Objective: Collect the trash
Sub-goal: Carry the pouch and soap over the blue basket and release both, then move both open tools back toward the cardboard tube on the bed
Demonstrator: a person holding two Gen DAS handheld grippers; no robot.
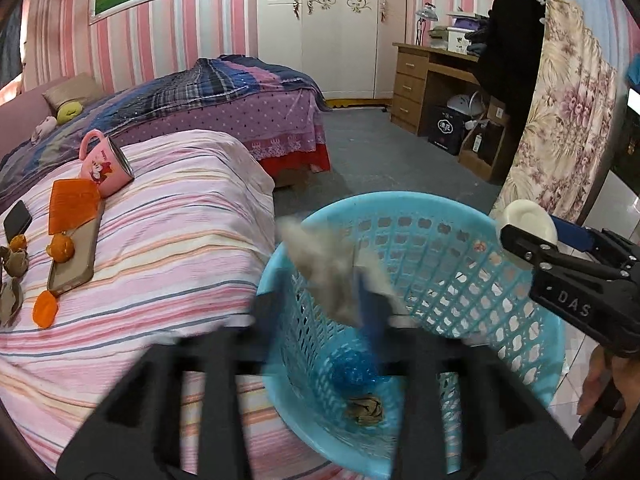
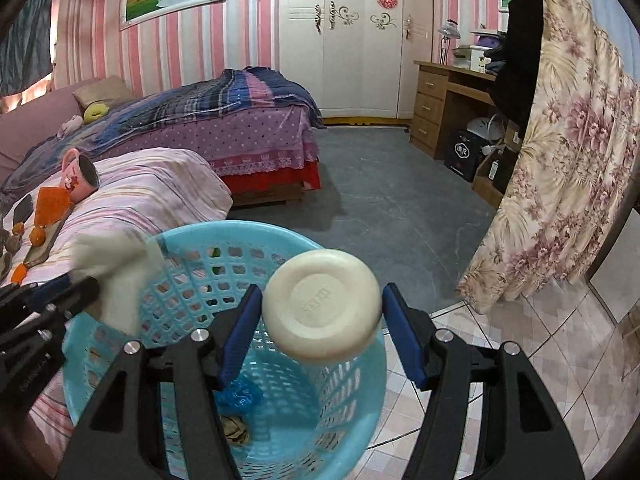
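A light blue perforated basket (image 1: 520,308) (image 2: 200,236) stands beside the striped bed and holds a blue wrapper (image 1: 354,368) (image 2: 240,396) and a brownish crumpled scrap (image 1: 366,410) (image 2: 236,428). My left gripper (image 1: 352,312) (image 2: 86,280), blurred, is over the basket's rim, shut on a crumpled grey-white tissue (image 1: 324,256) (image 2: 112,256). My right gripper (image 2: 322,304) (image 1: 520,236) is above the basket, shut on a round cream soap bar (image 2: 322,306) (image 1: 530,222). More trash lies on the bed: orange peels (image 1: 44,310), a brown shell (image 1: 18,262).
On the striped bed (image 1: 168,240) are a pink mug (image 1: 105,164) on its side, an orange packet (image 1: 72,206), a phone (image 1: 17,220), a phone case (image 1: 76,256) and a small orange (image 1: 61,248). A floral curtain (image 2: 560,168), desk (image 2: 448,104) and grey floor (image 2: 380,200) lie beyond.
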